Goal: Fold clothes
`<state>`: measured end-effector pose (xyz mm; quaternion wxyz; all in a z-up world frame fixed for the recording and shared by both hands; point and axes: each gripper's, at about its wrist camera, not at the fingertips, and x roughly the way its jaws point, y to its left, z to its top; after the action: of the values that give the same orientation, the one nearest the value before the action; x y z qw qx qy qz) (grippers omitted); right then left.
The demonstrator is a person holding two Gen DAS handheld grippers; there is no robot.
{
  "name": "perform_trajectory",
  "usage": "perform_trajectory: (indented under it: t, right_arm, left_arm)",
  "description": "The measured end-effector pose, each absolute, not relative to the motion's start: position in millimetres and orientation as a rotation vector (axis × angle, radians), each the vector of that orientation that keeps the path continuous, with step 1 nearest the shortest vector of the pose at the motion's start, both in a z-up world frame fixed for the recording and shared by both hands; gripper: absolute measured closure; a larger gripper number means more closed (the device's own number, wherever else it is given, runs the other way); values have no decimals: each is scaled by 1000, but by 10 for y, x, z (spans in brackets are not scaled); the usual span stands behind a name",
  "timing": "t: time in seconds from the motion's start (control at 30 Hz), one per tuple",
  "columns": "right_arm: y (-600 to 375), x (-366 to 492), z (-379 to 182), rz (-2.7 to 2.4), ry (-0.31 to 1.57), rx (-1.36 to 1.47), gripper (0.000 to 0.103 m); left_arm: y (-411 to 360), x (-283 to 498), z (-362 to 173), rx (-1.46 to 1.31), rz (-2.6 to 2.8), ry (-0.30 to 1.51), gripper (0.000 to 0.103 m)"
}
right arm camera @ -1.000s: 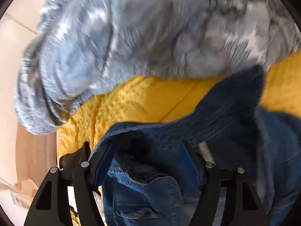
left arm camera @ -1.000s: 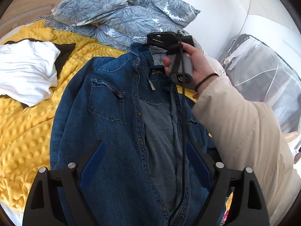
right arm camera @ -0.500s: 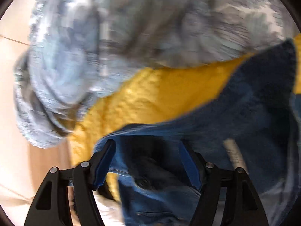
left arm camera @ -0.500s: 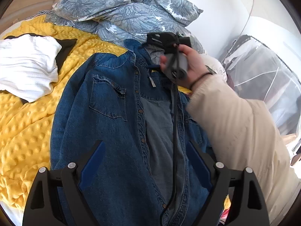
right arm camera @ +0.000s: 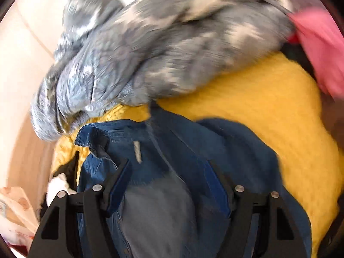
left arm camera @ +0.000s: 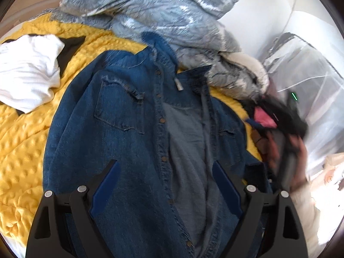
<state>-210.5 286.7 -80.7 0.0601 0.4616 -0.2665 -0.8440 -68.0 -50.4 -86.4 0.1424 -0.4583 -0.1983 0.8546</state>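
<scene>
A bed under a yellow blanket (left arm camera: pixel 23 133), denim shirt (left arm camera: pixel 120 133) spread open across it, collar at the far end. Left gripper (left arm camera: pixel 166 191) and right gripper (right arm camera: pixel 169 187) hover, fingers open, empty. Risk: pinching blanket with denim, or dragging the placket crooked.

left gripper (left arm camera: pixel 165 185): black, blue pads, silver screws | right gripper (right arm camera: pixel 167 185): black, blue pads, silver screws

One denim shirt (left arm camera: pixel 129 129) lies on one yellow blanket (left arm camera: pixel 19 139), beside one white garment (left arm camera: pixel 25 73), one grey floral duvet (left arm camera: pixel 163 15) and one pink cloth (left arm camera: pixel 263 118); two chest pockets and several snap buttons show.
</scene>
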Motion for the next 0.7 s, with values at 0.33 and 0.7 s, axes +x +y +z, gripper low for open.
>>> perform_trajectory:
  t: [0.33, 0.7]
  right_arm:
    - [3031, -1930, -1193, -2335, -889, 1435, 31]
    - [2620, -1980, -688, -2523, -532, 1281, 31]
  left_arm:
    - [-346, -738, -964, -1370, 2441, -681, 15]
    - [-291, -716, -922, -1357, 2453, -600, 15]
